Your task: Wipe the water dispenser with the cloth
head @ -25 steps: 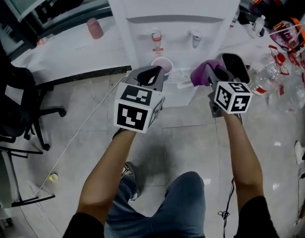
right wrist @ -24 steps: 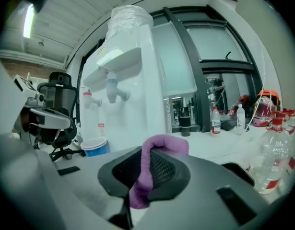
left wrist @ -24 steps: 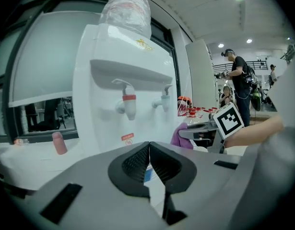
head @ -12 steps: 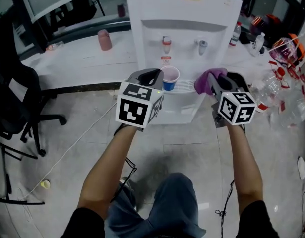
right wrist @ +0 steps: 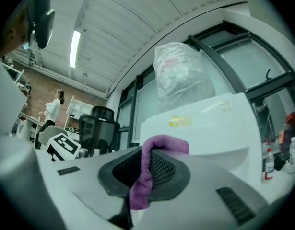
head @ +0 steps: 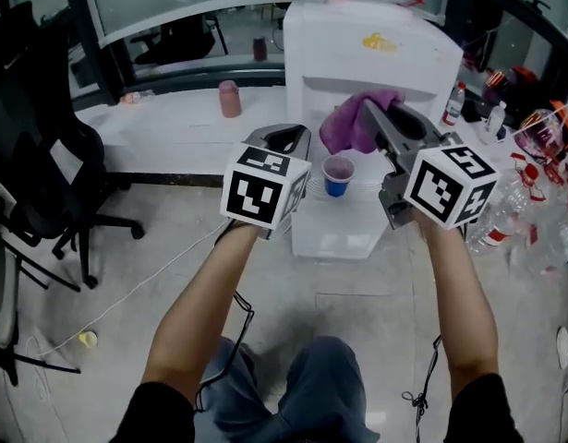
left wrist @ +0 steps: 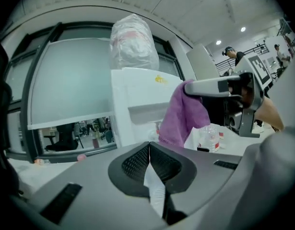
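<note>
Since the picture half a second earlier, the right hand-held gripper (head: 369,109) has been raised from drip-tray height to the tap recess of the white water dispenser (head: 394,58), and the purple cloth (head: 350,125) has been carried up with it. The cloth is pinched between this gripper's closed jaws, with one end folded over their tip and the rest hanging below. It is held in front of the dispenser's upper face; whether it touches the face cannot be told.

The left hand-held gripper (head: 289,139) is held lower and to the left, near the drip tray. Its jaws are seen pressed together with nothing between them.

Only in the head view is a small cup (head: 337,174) seen, standing on the tray below the cloth, between the two grippers. A crumpled clear plastic bag (right wrist: 178,75) on top of the dispenser is shown fully in the two gripper views. In the left gripper view, the cloth is seen from the side, hanging from the right gripper's jaws.
</note>
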The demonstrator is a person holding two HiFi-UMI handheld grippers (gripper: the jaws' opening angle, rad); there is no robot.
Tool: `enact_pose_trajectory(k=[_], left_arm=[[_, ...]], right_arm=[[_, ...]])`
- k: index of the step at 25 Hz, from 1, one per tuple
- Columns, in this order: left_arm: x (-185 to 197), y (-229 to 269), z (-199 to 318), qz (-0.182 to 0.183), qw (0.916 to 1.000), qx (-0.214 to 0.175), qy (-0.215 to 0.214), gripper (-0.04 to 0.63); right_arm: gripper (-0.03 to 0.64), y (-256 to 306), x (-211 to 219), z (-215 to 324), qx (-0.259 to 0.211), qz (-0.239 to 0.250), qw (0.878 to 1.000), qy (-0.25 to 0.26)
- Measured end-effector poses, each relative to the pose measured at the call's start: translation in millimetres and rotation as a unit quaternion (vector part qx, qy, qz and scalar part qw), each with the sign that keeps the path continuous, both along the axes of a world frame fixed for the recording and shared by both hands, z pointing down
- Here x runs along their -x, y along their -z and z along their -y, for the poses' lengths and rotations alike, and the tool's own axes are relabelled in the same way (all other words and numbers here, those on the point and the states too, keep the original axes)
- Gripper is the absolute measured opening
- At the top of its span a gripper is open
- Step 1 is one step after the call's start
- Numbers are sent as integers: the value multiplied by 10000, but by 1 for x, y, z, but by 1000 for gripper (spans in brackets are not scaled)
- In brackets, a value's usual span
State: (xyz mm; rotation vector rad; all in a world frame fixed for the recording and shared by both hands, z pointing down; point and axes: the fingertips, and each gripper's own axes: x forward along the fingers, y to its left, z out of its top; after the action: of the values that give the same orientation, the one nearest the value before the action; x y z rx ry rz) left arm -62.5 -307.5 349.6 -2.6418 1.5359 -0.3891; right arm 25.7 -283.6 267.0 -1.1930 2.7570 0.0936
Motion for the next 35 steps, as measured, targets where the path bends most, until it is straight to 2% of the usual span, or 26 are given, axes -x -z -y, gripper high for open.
enact_pose_trajectory(k=[6,10,13,24,32,35], left_arm=[[43,31,-2,21,9993,-219,304,26],[68,46,-1,71,9983,-352,456,26],[79,45,0,61,9981,-365,494,26],[63,-16,-2,-349,9989,5,306,26],[65,-68,-21,-491,9976,215,443,26],[72,-91,-23,-647,9959,358,528,26]], right_arm=[[32,49,64,11,-170,291,9987,393],[32,75,89,23,-311,406,9981,349],[32,81,94,37,-243,504,9982,200],[32,17,99,54,215,536,9983,-44],[32,-29,103,57,583,573,9966,-71],[32,-51,106,58,657,405,9970,-112]])
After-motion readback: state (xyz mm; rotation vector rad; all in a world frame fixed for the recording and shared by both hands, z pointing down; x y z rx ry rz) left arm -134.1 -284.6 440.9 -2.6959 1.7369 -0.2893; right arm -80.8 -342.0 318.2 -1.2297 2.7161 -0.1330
